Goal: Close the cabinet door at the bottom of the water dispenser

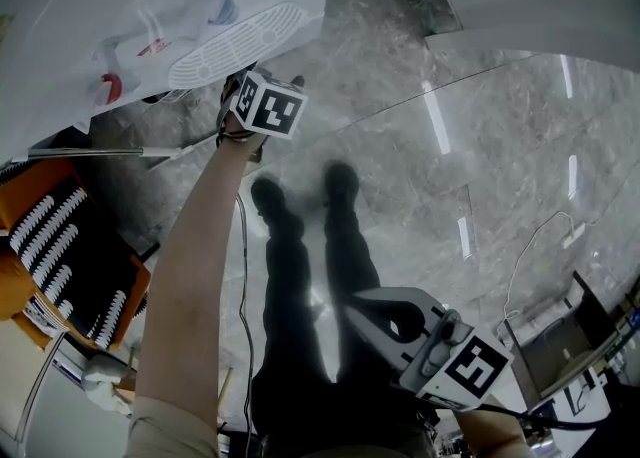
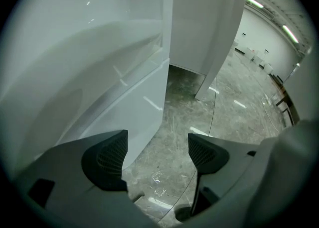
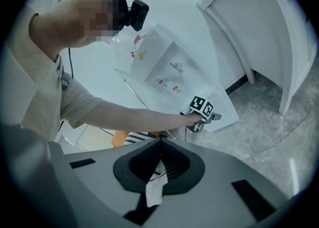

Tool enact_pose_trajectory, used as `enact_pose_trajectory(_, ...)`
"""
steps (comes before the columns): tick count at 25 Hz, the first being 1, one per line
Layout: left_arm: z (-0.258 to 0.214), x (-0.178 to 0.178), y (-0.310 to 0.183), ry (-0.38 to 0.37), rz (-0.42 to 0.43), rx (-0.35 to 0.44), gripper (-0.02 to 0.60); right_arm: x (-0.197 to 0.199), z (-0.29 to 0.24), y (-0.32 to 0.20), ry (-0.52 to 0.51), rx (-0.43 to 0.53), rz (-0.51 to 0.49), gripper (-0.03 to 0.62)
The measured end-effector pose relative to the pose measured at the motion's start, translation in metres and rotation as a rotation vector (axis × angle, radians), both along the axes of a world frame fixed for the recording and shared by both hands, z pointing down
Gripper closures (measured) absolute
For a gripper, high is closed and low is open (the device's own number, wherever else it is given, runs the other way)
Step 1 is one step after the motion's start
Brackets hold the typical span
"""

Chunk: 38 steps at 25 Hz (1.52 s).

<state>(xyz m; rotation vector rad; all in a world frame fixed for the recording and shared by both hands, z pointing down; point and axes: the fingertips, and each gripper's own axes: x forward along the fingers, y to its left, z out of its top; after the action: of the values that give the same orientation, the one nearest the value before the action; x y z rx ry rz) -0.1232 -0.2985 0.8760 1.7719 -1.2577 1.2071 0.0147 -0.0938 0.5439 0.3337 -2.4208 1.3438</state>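
The white water dispenser (image 1: pixel 150 16) fills the head view's upper left, with its drip tray (image 1: pixel 235 41) facing me. My left gripper (image 1: pixel 250 111) is held out at arm's length against its lower front. In the left gripper view its jaws (image 2: pixel 157 155) stand open over bare floor, and the white lower cabinet door (image 2: pixel 124 112) lies just left of the left finger (image 2: pixel 107 160); contact cannot be told. How far the door stands open is unclear. My right gripper (image 1: pixel 375 311) hangs back near my body with its pads (image 3: pixel 159 147) together, looking at the dispenser (image 3: pixel 174 77) and the left gripper (image 3: pixel 202 108).
An orange crate (image 1: pixel 60 236) holding black and white items sits left of the dispenser. A curved white partition (image 2: pixel 209 28) stands behind on the grey marble floor (image 1: pixel 450 176). My legs (image 1: pixel 300 256) stand between the grippers. A cable (image 1: pixel 540 236) lies on the floor at right.
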Motion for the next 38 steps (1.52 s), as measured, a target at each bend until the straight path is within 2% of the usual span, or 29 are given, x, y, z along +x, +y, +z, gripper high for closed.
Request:
enact_pose_trajectory(15,-0.004,-0.007,0.015,0.014,0.016,-0.028,0.232,-0.001,0.0,0.006,0.003,0.012,-0.016,0.586)
enact_pose_trajectory(26,-0.023,0.005,0.072,0.128,0.071,-0.113,0.232,-0.016,-0.017,-0.003,0.017,0.091,0.016,0.586)
enact_pose_trajectory(28,-0.035,0.001,0.077,0.126,0.087,-0.109,0.232,-0.024,-0.028,-0.006,0.011,0.126,0.002,0.586)
enact_pose_trajectory(30,-0.057,-0.005,0.077,0.157,0.061,-0.098,0.232,-0.035,-0.039,-0.01,0.001,0.161,-0.011,0.586)
enact_pose_trajectory(33,-0.093,-0.003,0.117,0.254,0.011,-0.176,0.232,-0.053,-0.062,-0.003,-0.007,0.169,-0.028,0.586)
enact_pose_trajectory(36,-0.127,-0.007,0.167,0.247,0.076,-0.229,0.232,-0.073,-0.096,0.01,-0.015,0.158,-0.057,0.586)
enact_pose_trajectory(38,-0.155,-0.024,0.174,0.243,0.052,-0.221,0.232,-0.086,-0.113,0.012,-0.028,0.15,-0.057,0.586)
